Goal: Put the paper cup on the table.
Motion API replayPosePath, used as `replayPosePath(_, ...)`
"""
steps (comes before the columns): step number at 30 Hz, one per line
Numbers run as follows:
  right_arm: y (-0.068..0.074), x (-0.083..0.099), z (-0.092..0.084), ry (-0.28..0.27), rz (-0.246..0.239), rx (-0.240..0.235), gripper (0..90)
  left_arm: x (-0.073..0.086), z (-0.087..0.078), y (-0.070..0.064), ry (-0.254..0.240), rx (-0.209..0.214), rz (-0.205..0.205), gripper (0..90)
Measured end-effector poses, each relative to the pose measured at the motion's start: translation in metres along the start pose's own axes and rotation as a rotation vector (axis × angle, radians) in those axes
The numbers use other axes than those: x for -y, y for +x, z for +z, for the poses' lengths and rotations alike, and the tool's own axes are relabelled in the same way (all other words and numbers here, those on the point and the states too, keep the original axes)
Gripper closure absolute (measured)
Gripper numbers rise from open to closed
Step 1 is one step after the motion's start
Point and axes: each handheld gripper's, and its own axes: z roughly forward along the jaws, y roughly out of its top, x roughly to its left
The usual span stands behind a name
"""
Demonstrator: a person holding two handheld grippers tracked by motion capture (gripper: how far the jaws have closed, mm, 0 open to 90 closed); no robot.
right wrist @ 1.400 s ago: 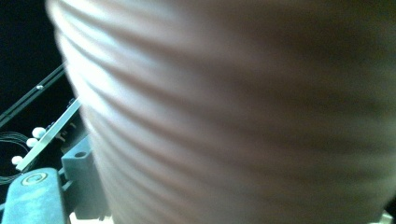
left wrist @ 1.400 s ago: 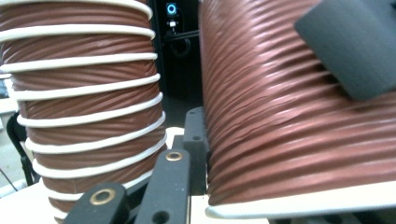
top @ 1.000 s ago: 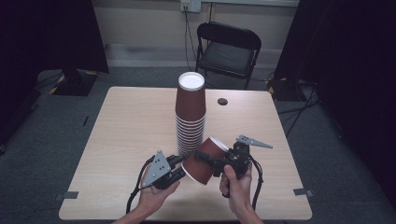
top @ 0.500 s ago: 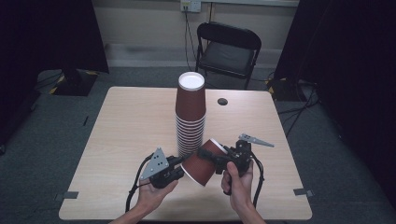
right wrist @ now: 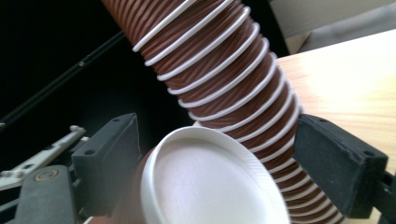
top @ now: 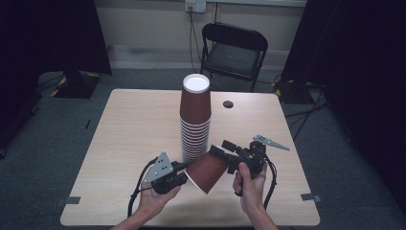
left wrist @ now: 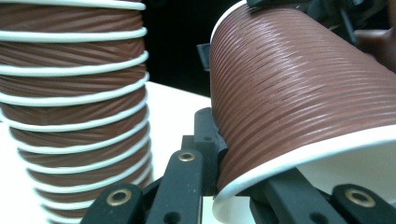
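Cup (top: 207, 169), brown with a white rim, lies tilted on its side just in front of the stack (top: 195, 117), its rim toward the person. Left gripper (top: 178, 176) is clamped tight on that rim, one jaw inside the mouth and one outside. Right gripper (top: 225, 149) straddles the cup's closed base; its jaws have just been narrowing, the left pad against the wall, the other apart from it.
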Motion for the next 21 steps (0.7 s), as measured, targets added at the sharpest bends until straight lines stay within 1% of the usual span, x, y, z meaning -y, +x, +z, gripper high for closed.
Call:
replayPosePath(2, -0.002, -0.001, -0.001, -0.004, -0.018, 0.009, 14.9, -0.001, -0.001, 0.002, 0.015, 0.007, -0.010, 85.1)
replayPosePath(3, -0.002, -0.001, -0.001, -0.006, -0.035, 0.020, 14.8, -0.002, -0.001, 0.003, 0.027, 0.015, -0.015, 85.1)
replayPosePath(4, -0.004, -0.002, -0.001, 0.001, -0.064, 0.029, 15.0, -0.002, -0.002, 0.004, 0.035, 0.015, -0.011, 85.2)
replayPosePath(5, -0.004, -0.002, -0.001, 0.001, -0.064, 0.029, 15.0, -0.002, -0.002, 0.005, 0.044, 0.016, -0.013, 85.2)
replayPosePath(6, -0.004, -0.002, -0.002, 0.002, -0.069, 0.030, 16.0, -0.002, -0.003, 0.005, 0.057, 0.021, -0.024, 85.0)
replayPosePath(7, -0.005, -0.002, -0.002, -0.004, -0.076, 0.040, 17.0, -0.002, -0.004, 0.006, 0.061, 0.013, -0.018, 84.8)
replayPosePath(8, -0.005, -0.003, -0.003, -0.004, -0.087, 0.049, 17.1, -0.001, -0.005, 0.007, 0.068, 0.020, -0.026, 84.9)
replayPosePath(10, -0.005, -0.004, -0.006, -0.002, -0.092, 0.047, 17.0, -0.001, -0.007, 0.010, 0.085, 0.021, -0.039, 85.0)
replayPosePath(12, -0.005, -0.005, -0.008, -0.003, -0.109, 0.046, 17.0, -0.001, -0.010, 0.013, 0.097, 0.023, -0.056, 85.0)
replayPosePath(14, -0.004, -0.007, -0.010, 0.004, -0.127, 0.045, 16.8, -0.001, -0.013, 0.017, 0.120, 0.038, -0.073, 85.1)
replayPosePath(15, -0.003, -0.007, -0.011, 0.008, -0.141, 0.044, 16.5, -0.001, -0.015, 0.018, 0.133, 0.037, -0.080, 85.1)
replayPosePath(16, -0.002, -0.007, -0.011, 0.017, -0.153, 0.039, 15.3, -0.001, -0.017, 0.020, 0.156, 0.060, -0.097, 85.2)
replayPosePath(17, -0.002, -0.007, -0.011, 0.024, -0.165, 0.046, 13.0, -0.001, -0.019, 0.021, 0.172, 0.074, -0.114, 85.1)
replayPosePath(18, -0.002, -0.006, -0.011, 0.031, -0.170, 0.065, 13.0, -0.002, -0.020, 0.022, 0.183, 0.079, -0.129, 85.2)
replayPosePath(19, -0.003, -0.005, -0.011, 0.039, -0.171, 0.053, 13.3, -0.002, -0.021, 0.023, 0.190, 0.090, -0.139, 85.2)
replayPosePath(20, -0.005, -0.004, -0.010, 0.057, -0.168, 0.026, 13.6, -0.003, -0.022, 0.024, 0.188, 0.084, -0.145, 85.2)
replayPosePath(21, -0.006, -0.003, -0.010, 0.071, -0.170, 0.026, 13.5, -0.004, -0.023, 0.025, 0.199, 0.088, -0.149, 85.3)
